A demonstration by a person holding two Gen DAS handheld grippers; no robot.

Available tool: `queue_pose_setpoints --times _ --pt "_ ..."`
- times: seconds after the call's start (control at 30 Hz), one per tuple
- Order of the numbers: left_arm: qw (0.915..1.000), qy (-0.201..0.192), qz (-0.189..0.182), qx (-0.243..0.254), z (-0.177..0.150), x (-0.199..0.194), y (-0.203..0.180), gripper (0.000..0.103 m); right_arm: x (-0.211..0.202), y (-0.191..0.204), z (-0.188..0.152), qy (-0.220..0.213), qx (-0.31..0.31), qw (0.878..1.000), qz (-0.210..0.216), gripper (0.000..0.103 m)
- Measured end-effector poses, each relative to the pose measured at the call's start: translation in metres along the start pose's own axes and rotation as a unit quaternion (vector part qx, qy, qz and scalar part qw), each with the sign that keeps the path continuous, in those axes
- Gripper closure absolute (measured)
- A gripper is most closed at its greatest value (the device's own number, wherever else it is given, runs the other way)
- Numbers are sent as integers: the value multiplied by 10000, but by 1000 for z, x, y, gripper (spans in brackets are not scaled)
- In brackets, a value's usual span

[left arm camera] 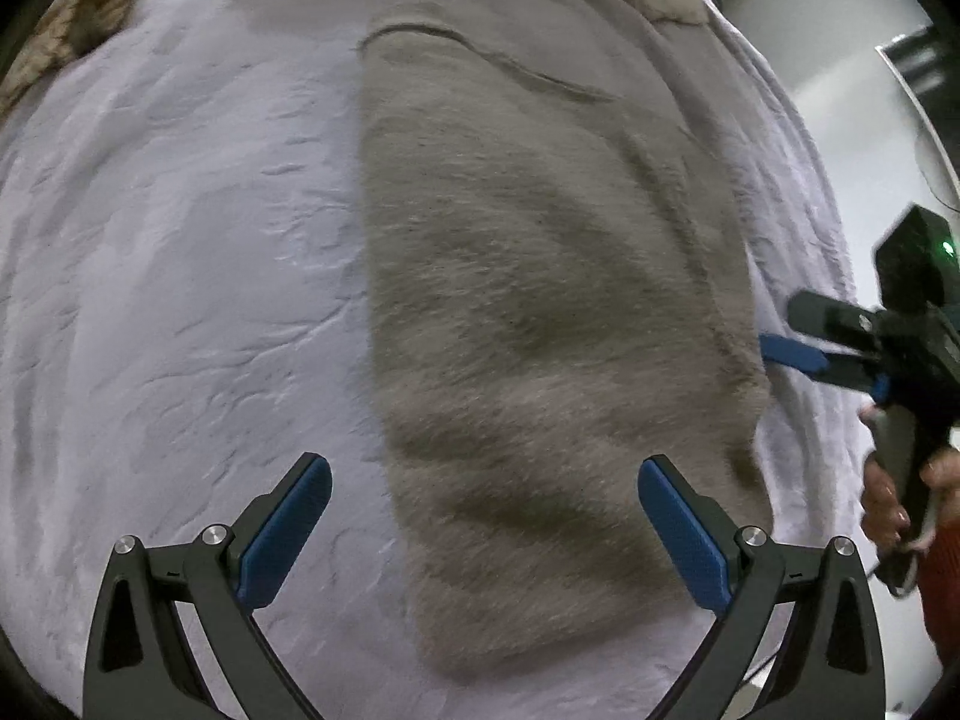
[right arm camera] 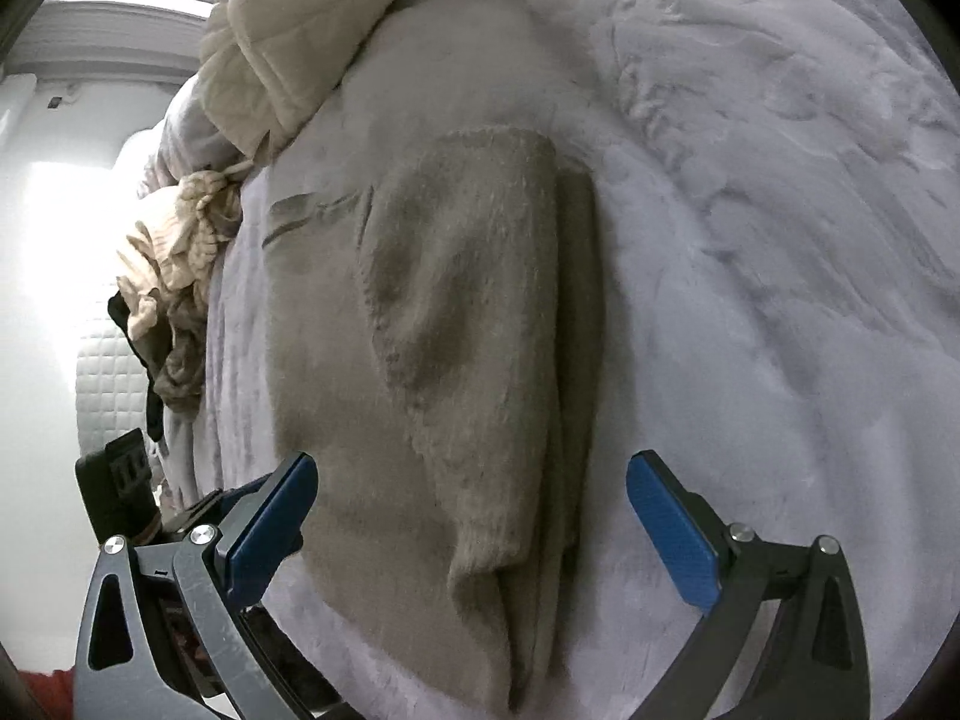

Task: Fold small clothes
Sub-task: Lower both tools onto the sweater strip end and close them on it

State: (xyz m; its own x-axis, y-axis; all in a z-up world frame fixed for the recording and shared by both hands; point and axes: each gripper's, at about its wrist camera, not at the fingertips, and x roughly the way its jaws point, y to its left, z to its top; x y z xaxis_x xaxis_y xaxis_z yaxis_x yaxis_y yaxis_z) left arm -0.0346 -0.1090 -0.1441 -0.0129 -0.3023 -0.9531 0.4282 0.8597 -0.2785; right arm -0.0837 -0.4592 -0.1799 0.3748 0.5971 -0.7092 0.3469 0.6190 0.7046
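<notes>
Pale lilac plush blanket (left arm camera: pixel 180 240) covers the bed, wrinkled in places. Cream quilted duvet (right arm camera: pixel 282 48) bunched at the far end; a heap of beige knit clothes (right arm camera: pixel 180 276) sits at the bed's edge, far-left in the right wrist view. White wall and floor beyond.

Task item: grey-brown fuzzy garment (left arm camera: pixel 540 330), lying flat on the blanket, partly folded. In the right wrist view a folded-over panel lies on top of a wider lower layer, with a thin dark edge showing along its right side.

Left tool (left arm camera: pixel 485 531): jaws spread wide, nothing between the blue pads. Garment's near end lies directly ahead, between the fingers and closer to the right one; its left edge runs forward roughly along the tool's midline. Whether the pads touch the fabric cannot be told.

Right tool (right arm camera: pixel 471 531): also wide open, holding nothing. Garment's near folded corner lies between its fingers, cloth extending away ahead. In the left wrist view this tool comes in from the right, blue fingertip (left arm camera: pixel 792 354) just at the garment's right edge, a person's hand (left arm camera: pixel 900 498) on its handle.
</notes>
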Motion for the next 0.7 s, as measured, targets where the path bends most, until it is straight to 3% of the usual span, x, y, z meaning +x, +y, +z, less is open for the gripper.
queue_pose_setpoints --times 0.2,0.7 --pt "10000 67 -57 -25 6 10 -4 1 22 -14 16 226 195 9994 166 0" --pt "9990 127 -411 -104 18 36 -5 1 48 -4 38 397 -228 9981 406 0"
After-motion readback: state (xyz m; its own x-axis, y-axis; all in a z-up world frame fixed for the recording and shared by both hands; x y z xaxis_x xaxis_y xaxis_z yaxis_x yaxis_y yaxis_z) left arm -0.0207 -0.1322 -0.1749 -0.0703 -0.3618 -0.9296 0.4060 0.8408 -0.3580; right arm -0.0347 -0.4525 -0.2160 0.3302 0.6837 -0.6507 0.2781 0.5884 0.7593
